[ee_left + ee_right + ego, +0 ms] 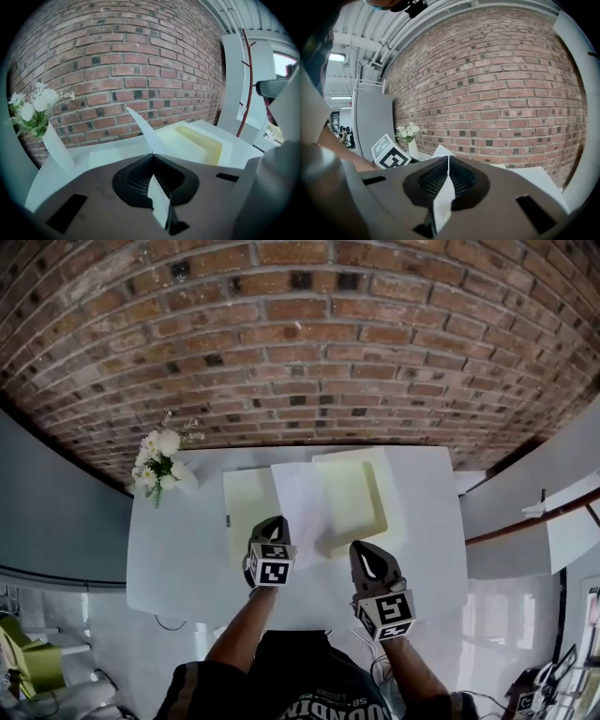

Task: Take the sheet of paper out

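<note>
Where sheet of paper sits: up off the white table, pinched at its near edge by both claws. From head view I see it overlap the two pale-yellow pieces behind it.
Sheet, L gripper view: slants up and away from jaws, far corner against the brick. A short bit pokes back btw jaws toward cam.
Sheet, R gripper view: thin white strip seen edge-on btw jaws, a corner peeking past the tips.
L gripper: clamped on the sheet, near-left part. Own view shows jaws meeting on the paper.
R gripper: clamped on the sheet too, near-right corner. Own view shows jaws together w/ paper in the seam.
Tray: pale yellow, shallow, on table just R of sheet. Raised rim clear in L gripper view.
Flat panel: pale yellow, lies L of tray, partly behind sheet from above. I can't tell if it joins the tray.
Table: white, carries tray, panel, vase.
Vase of white flowers: far-left corner of table, well apart from sheet.
Brick wall: right behind table.
Forearms: bare, run from bottom of head view up to each gripper.
</note>
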`<state>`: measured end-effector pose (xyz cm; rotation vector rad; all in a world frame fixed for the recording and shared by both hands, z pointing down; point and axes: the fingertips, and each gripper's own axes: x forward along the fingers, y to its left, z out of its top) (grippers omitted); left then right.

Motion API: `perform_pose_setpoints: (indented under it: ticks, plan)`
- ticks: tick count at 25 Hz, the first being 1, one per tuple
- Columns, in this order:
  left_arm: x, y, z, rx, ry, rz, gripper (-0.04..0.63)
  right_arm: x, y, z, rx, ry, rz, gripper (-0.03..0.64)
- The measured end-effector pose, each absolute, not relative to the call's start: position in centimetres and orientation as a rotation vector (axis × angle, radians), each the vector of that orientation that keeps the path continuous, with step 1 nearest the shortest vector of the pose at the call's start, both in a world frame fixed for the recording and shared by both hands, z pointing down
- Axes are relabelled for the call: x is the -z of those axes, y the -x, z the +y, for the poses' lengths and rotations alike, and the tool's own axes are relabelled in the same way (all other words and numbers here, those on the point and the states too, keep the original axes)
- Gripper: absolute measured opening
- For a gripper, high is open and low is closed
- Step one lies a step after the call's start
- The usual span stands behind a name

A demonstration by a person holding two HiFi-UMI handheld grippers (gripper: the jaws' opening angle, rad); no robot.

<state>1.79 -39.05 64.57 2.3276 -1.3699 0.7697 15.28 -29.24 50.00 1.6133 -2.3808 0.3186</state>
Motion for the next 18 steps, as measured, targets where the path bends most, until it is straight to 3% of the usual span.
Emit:
perform_pose_setpoints:
  ticks: [18]
  plan:
    - [-51.1, 0.6, -37.3, -0.546, -2.493, -1.546, 0.011, -46.2, -14.6, -29.0, -0.202, -1.562, -2.477, 0.069]
